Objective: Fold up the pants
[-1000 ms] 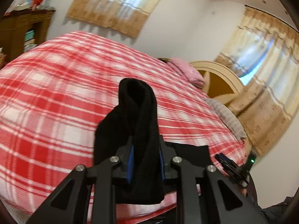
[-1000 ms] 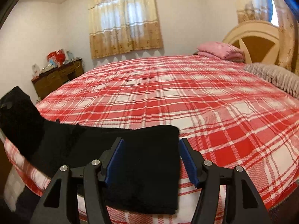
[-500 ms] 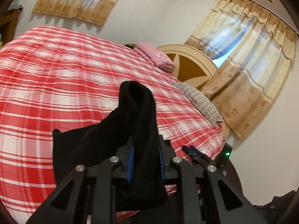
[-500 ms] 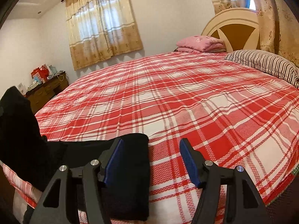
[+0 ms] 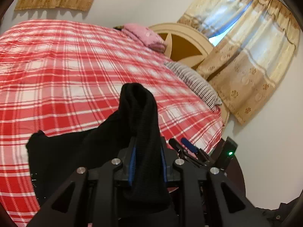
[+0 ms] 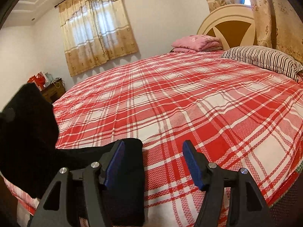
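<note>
Two tools: one clamped, one spread.
Left tool (image 5: pixel 147 160): pinching a raised fold of black pants (image 5: pixel 66 155).
Right tool (image 6: pixel 153 162): wide apart, empty.
Pants: on plaid bed (image 6: pixel 189 98), near edge.
Writing: none legible.

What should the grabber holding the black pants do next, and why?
Probably carry the lifted end across and lay it on the part lying flat. The left gripper is shut on a bunched end of the black pants, held above the plaid bedspread, while the right gripper stands open and empty beside them.
</note>
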{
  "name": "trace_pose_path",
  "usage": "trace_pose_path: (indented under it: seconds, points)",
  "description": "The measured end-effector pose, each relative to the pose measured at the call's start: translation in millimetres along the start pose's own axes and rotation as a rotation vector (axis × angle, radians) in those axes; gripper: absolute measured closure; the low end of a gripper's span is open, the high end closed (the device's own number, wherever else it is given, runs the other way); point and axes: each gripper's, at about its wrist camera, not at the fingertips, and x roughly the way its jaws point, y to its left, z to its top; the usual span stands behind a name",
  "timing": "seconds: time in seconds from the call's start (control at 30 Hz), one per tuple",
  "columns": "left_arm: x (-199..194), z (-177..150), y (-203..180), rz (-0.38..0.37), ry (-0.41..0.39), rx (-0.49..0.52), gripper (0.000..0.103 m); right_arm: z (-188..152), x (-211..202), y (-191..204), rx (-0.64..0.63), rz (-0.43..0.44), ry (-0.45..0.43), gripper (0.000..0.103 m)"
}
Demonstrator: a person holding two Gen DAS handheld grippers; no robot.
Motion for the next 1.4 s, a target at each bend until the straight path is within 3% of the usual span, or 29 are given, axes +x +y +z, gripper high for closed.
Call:
trace_pose_path:
  seconds: [0.1, 0.23, 0.37, 0.47, 0.53, 0.57, 0.63, 0.73, 0.9, 1.03, 1.07, 1.13, 1.2, 1.23, 1.4]
  points:
    - [18.4, -2.1, -8.9, 0.030, 0.032, 0.032, 0.081, 2.0, 1.0, -4.0, 0.020, -0.002, -0.001, 0.038]
    - [49.1, -9.8, -11.2, 0.146, 0.060, 0.100, 0.081, 5.2, 2.7, -14.2, 0.072, -0.009, 0.001, 0.037]
    - [78.7, -23.9, -14.8, 0.168, 0.110, 0.118, 0.080, 6.0, 5.8, -24.6, 0.117, -0.019, 0.010, 0.037]
    - [88.2, -29.0, -25.6, 0.185, 0.117, 0.150, 0.075, 5.3, 6.6, -28.8, 0.137, -0.024, 0.012, 0.037]
    - [88.6, -28.3, -32.2, 0.142, 0.115, 0.157, 0.071, 6.1, 5.2, -31.5, 0.144, -0.030, 0.002, 0.037]
    - [84.5, -28.2, -37.6, 0.142, 0.097, 0.170, 0.067, 6.5, 3.7, -32.6, 0.147, -0.032, -0.005, 0.037]
    - [72.7, -26.6, -47.5, 0.157, 0.049, 0.202, 0.041, 7.1, 0.8, -35.6, 0.158, -0.034, -0.019, 0.037]
    - [41.7, -25.2, -46.6, 0.153, -0.048, 0.220, 0.028, 10.0, -2.7, -36.9, 0.164, -0.011, -0.020, 0.037]
    - [2.1, -30.0, 0.5, 0.288, -0.138, 0.134, 0.014, 8.3, 0.4, -11.1, 0.129, 0.204, 0.093, 0.037]
    - [-13.9, -43.3, 48.6, 0.452, -0.176, 0.064, 0.014, -1.6, 8.6, 10.4, 0.077, 0.271, 0.192, 0.037]
    - [-18.0, -47.7, 63.5, 0.484, -0.183, 0.032, 0.014, -5.1, 11.8, 15.6, 0.063, 0.289, 0.218, 0.039]
    - [-18.7, -53.2, 78.0, 0.510, -0.184, -0.013, 0.014, -10.9, 17.8, 22.4, 0.039, 0.290, 0.261, 0.059]
    - [-13.8, -57.7, 89.0, 0.512, -0.169, -0.058, 0.014, -14.3, 19.8, 25.9, 0.012, 0.266, 0.277, 0.087]
    - [-11.3, -58.7, 92.5, 0.524, -0.161, -0.067, 0.013, -14.3, 18.7, 26.4, 0.004, 0.271, 0.278, 0.092]
    - [-5.8, -64.1, 96.8, 0.519, -0.139, -0.071, 0.011, -5.0, -3.1, 28.5, -0.036, 0.243, 0.189, 0.093]
